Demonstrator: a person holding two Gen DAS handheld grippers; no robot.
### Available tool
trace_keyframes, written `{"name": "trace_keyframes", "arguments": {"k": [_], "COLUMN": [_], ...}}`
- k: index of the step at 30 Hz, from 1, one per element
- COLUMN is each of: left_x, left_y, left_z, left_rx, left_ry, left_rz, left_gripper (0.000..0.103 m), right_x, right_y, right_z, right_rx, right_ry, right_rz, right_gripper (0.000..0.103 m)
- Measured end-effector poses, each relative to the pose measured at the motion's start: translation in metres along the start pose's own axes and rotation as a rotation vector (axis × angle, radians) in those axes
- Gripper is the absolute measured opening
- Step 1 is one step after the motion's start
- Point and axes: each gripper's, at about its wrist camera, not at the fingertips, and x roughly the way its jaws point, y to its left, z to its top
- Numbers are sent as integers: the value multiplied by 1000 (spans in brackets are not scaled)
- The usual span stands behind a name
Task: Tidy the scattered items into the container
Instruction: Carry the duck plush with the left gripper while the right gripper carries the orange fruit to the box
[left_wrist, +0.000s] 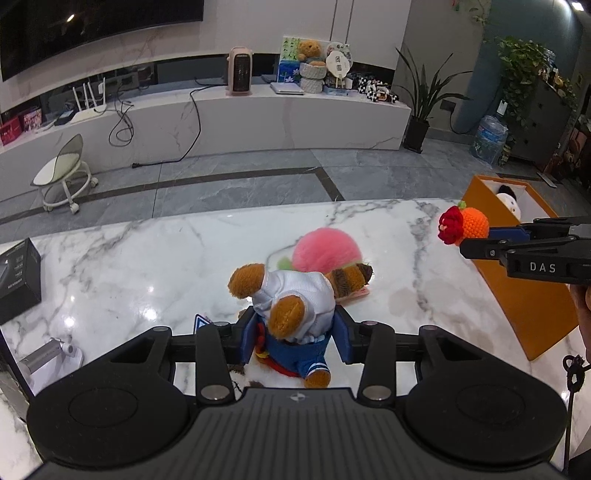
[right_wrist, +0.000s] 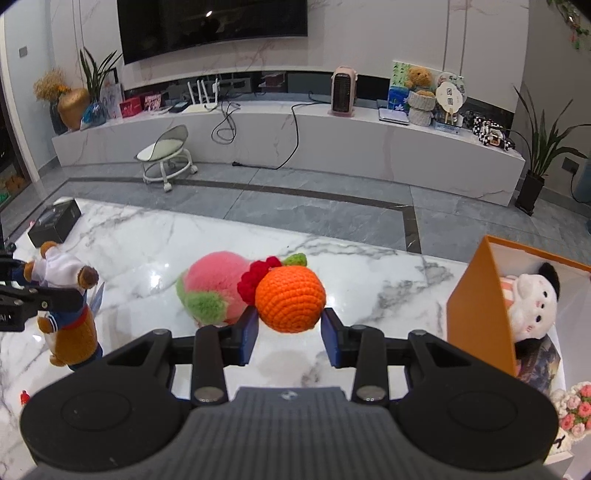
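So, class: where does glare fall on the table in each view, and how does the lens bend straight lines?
Left wrist view: bright glints on the marble table left of the teddy bear; the TV console arcs. Right wrist view: glare near the pink plush; the floor stripe bows.

The teddy bear (left_wrist: 295, 314) sits between the fingers of the left gripper (left_wrist: 300, 332), low in the middle of the left wrist view. The peach toy (left_wrist: 327, 253) lies on the table (left_wrist: 147, 266) just behind it. The knitted orange (right_wrist: 290, 299) sits between the fingers of the right gripper (right_wrist: 290, 334). The box (right_wrist: 476, 306) stands at the right edge, with a plush doll (right_wrist: 532, 306) inside.
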Motion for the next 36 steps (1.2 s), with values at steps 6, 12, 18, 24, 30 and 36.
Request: {"name": "trace_keyframes", "arguments": {"k": [6, 12, 18, 24, 30, 36], "left_x": [-12, -14, -11, -10, -7, -1], "left_y": [-21, -41, -63, -92, -129, -166], "left_z": [10, 19, 29, 44, 58, 68], "left_rx": [33, 82, 125, 181, 243, 298], "left_ry": [-40, -40, -34, -37, -48, -55], "left_rz": [-11, -8, -4, -9, -8, -14], "left_gripper": [46, 46, 46, 46, 46, 46], "right_x": [-21, -42, -56, -78, -93, -104], "right_y": [-12, -25, -43, -68, -88, -108], "right_z": [5, 9, 8, 9, 10, 7], "right_rx": [31, 58, 86, 150, 201, 238], "right_ry": [-42, -82, -88, -136, -174, -196], "right_rz": [8, 1, -23, -46, -77, -102], "right_gripper": [40, 40, 40, 40, 40, 40]}}
